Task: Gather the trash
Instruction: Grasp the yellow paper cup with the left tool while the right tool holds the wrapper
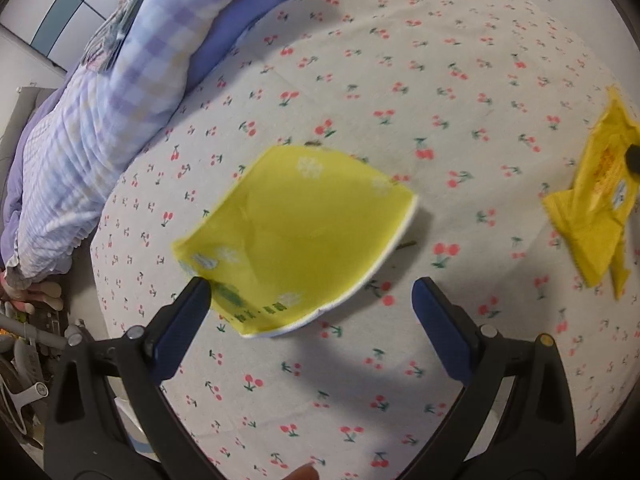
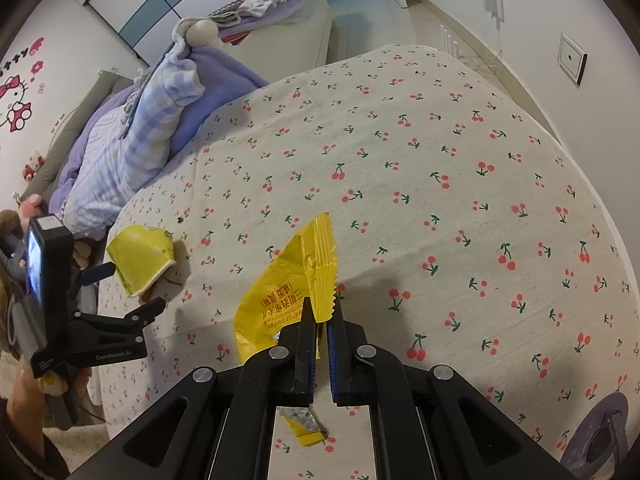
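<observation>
A: Left wrist view. What is cut off or hard to read?

B: The yellow-green packet [image 1: 296, 236] is motion-blurred; the dark print along its near edge cannot be read. The yellow wrapper [image 1: 592, 204] is clipped by the right rim of the picture, and a dark tip is seen in front of it there. The left gripper [image 1: 312, 300] is seen spread wide. One corner of the packet is overlapped by the left-side finger; whether it is touched cannot be told.

A: Orientation and look of the packet?

B: Its long axis is seen running from lower left to upper right across the cherry-print sheet [image 1: 420, 80], between the fingers and beyond their tips. A flat pouch is noted, yellow-green with pale flower marks and a white edge.

A: Right wrist view. What is hidden?

B: The lower part of the yellow wrapper [image 2: 296, 280] is covered by the right gripper [image 2: 322, 312]; a silver-lined scrap is glimpsed below, through the frame. The jaws are pressed together, with the wrapper pinched between them.

A: Its direction and look?

B: It is held upright above the cherry-print sheet [image 2: 440, 160], its long axis pointing away from the camera, the serrated seal uppermost. Crumpled yellow foil with red print is recorded. The yellow-green packet [image 2: 140, 258] is seen far left near the bed's edge, just beyond the left gripper [image 2: 130, 290], beside the checked bedding [image 2: 132, 148].
</observation>
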Action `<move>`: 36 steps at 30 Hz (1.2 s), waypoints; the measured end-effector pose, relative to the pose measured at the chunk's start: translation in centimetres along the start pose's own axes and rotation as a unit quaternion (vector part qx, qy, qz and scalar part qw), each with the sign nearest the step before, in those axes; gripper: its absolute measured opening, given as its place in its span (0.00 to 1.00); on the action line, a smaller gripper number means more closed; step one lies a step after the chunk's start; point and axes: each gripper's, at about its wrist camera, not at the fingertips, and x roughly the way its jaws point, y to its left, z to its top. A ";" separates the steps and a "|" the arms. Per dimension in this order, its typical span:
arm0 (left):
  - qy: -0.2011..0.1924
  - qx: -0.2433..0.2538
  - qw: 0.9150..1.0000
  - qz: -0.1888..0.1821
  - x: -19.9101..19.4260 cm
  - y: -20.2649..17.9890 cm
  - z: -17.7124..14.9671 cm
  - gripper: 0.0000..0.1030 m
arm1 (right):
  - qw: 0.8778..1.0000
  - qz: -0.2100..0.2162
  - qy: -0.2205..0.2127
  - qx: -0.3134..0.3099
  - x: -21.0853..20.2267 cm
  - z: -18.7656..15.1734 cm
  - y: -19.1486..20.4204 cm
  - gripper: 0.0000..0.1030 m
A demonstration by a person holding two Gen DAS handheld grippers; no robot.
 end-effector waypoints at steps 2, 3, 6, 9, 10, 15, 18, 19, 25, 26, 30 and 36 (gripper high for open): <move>0.003 -0.011 1.000 0.002 0.5 0.7 -0.2 0.91 | 1.000 0.000 0.001 0.003 0.2 0.2 -0.2 0.05; 0.002 -0.015 1.000 0.007 0.6 0.9 -0.2 0.87 | 1.000 0.000 0.002 0.004 0.2 0.2 -0.2 0.05; -0.010 -0.025 1.000 0.015 0.4 1.6 -0.3 0.74 | 1.000 0.001 0.002 0.006 0.4 0.4 -0.2 0.05; -0.023 -0.046 0.999 0.007 -0.1 2.5 -0.3 0.59 | 1.000 0.002 0.003 0.006 0.5 0.4 0.1 0.05; -0.025 -0.051 0.998 0.005 -0.1 2.7 -0.3 0.57 | 1.000 0.003 0.003 0.006 0.5 0.4 0.2 0.05; -0.037 -0.085 0.996 0.003 -0.6 3.7 -0.1 0.36 | 1.000 0.005 0.001 0.005 0.5 0.4 0.5 0.05; -0.047 -0.100 0.994 -0.005 -0.9 4.1 -0.1 0.21 | 1.000 0.004 0.000 0.006 0.4 0.4 0.4 0.05; -0.051 -0.106 0.993 -0.011 -1.1 4.2 -0.2 0.19 | 1.000 0.004 0.000 0.006 0.4 0.5 0.4 0.05; -0.052 -0.138 0.989 -0.002 -1.3 5.2 -0.4 0.09 | 1.000 0.004 0.000 0.006 0.3 0.5 0.4 0.05; -0.055 -0.148 0.987 -0.001 -1.5 5.6 -0.6 0.07 | 1.000 0.005 -0.001 0.005 0.3 0.6 0.4 0.05; -0.058 -0.189 0.980 -0.012 -2.0 7.1 -1.3 0.05 | 1.000 0.009 -0.006 -0.002 -0.2 0.6 1.0 0.05; -0.069 -0.236 0.969 -0.036 -3.4 8.9 -3.7 0.05 | 1.000 0.024 -0.014 -0.010 -1.0 0.4 2.5 0.05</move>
